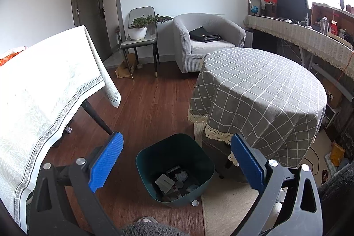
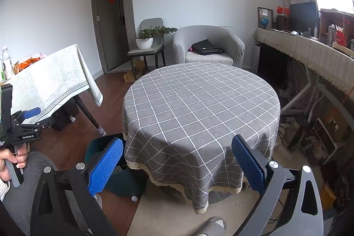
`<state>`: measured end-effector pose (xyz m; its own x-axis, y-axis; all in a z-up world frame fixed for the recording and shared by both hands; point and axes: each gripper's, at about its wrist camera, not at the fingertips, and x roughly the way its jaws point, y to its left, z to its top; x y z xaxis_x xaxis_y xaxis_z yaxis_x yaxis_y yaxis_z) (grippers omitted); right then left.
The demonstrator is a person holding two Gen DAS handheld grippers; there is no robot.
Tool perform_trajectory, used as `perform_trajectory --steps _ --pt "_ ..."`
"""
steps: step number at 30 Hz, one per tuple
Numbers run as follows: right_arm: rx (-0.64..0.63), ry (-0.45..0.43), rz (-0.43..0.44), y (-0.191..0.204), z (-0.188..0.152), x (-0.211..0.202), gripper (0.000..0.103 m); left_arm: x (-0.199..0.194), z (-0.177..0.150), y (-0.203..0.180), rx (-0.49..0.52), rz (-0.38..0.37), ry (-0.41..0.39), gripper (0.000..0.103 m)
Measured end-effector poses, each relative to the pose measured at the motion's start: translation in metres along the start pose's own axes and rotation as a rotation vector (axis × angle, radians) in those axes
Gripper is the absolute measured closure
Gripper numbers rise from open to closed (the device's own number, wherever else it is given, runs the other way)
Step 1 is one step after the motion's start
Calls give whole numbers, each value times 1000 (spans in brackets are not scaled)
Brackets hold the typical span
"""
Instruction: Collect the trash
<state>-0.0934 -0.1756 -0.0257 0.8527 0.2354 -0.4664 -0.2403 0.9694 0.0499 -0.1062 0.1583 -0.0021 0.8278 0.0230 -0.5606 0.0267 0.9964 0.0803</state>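
Trash [image 1: 174,183] in green bin [image 1: 154,154], below spread left tongs [image 1: 177,160], right tongs [image 2: 177,160] spread

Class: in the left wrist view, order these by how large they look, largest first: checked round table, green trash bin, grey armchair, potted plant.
1. Checked round table.
2. Green trash bin and grey armchair look about alike; the bin is much nearer, so I won't rank them.
3. Potted plant.

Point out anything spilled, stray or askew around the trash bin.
One stray item: a small round white cap lies on the wood floor just outside the dark green bin, at the rug's edge, not with the trash inside. The bin stands upright, and the round table's grey checked cloth is bare.
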Motion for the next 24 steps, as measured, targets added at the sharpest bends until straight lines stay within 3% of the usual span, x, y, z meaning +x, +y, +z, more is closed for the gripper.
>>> perform_trajectory --steps 24 --pt "1 3 4 -5 0 2 3 1 -1 3 -20 -1 6 4"
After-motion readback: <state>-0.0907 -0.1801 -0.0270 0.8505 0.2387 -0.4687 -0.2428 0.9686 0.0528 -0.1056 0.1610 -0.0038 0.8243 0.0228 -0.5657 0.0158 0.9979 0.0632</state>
